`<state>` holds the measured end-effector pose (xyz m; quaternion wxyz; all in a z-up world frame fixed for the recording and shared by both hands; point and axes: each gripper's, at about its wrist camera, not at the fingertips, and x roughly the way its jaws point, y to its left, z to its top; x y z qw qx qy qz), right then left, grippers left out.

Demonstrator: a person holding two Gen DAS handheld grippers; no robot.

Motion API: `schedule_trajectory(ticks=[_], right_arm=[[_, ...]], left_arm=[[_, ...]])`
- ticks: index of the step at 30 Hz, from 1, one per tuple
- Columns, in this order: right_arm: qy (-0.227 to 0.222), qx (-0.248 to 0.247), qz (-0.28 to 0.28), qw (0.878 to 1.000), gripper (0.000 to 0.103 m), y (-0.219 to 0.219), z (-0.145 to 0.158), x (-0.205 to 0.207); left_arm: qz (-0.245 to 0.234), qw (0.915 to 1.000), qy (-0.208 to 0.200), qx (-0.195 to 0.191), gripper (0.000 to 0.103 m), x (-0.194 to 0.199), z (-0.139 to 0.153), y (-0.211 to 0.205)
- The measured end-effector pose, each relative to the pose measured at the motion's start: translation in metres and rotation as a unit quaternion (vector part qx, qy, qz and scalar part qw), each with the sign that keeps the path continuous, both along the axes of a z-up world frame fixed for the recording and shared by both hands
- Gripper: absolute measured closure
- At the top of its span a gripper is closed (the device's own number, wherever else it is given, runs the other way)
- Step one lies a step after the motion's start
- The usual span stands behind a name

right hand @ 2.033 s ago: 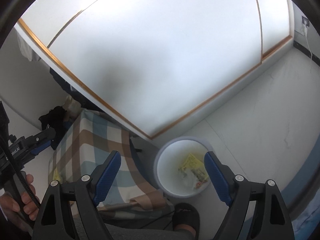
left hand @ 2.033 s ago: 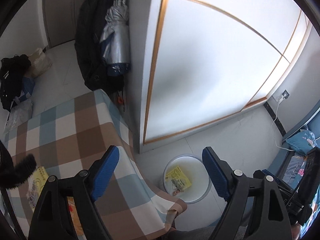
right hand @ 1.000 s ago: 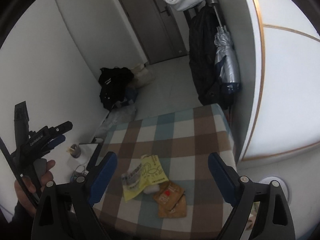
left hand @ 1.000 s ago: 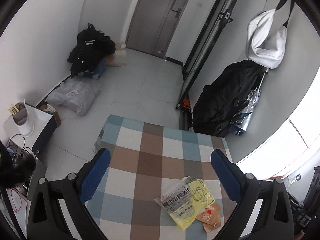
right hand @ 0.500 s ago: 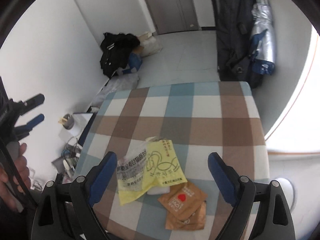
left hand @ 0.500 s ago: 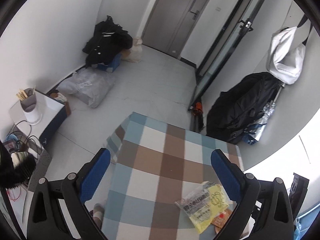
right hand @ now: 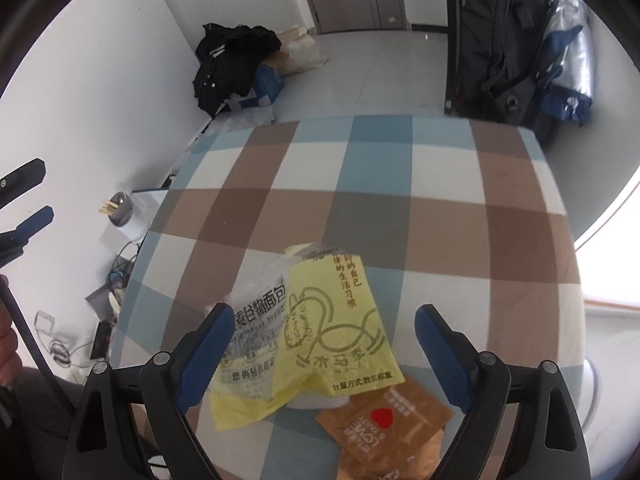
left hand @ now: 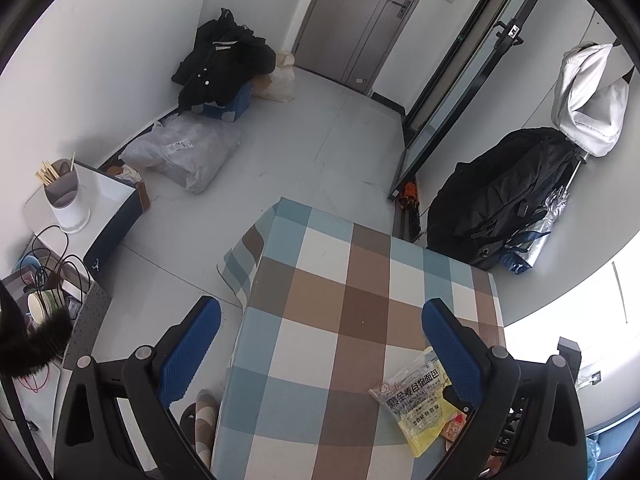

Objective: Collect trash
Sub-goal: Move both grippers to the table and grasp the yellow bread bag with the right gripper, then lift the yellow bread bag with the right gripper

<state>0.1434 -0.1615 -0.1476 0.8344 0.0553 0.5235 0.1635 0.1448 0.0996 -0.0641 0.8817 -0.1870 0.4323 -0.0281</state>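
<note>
The right gripper (right hand: 320,344) is poised over the yellow bread wrapper (right hand: 320,332) on the checked tablecloth (right hand: 360,184); its jaws, spread wide, are closing, with the wrapper below and nothing pinched. The left gripper (left hand: 320,352) is held spread and empty. The thin film could be missed, or the cloth caught and dragged. At five o'clock, brown sachets (right hand: 388,420) are overlapped by the wrapper and could be swept off.

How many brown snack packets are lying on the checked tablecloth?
2: one brown foil packet with a red heart beside the yellow plastic bread bag, and a second plain brown packet tucked partly under it. More could hide beneath the bag.
</note>
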Motion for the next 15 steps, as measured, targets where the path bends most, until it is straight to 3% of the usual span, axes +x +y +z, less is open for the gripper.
schedule_trajectory(ticks=[7,15], right_arm=[[0.023,-0.024,0.0,0.999,0.048,0.004,-0.013,0.005],[-0.004,-0.03,-0.011,0.999,0.063,-0.001,-0.003,0.0]], left_arm=[[-0.003,1.0,0.009,0.0,0.004,0.003,-0.005,0.003],[0.003,0.9998,0.02,-0.006,0.004,0.004,-0.008,0.006]])
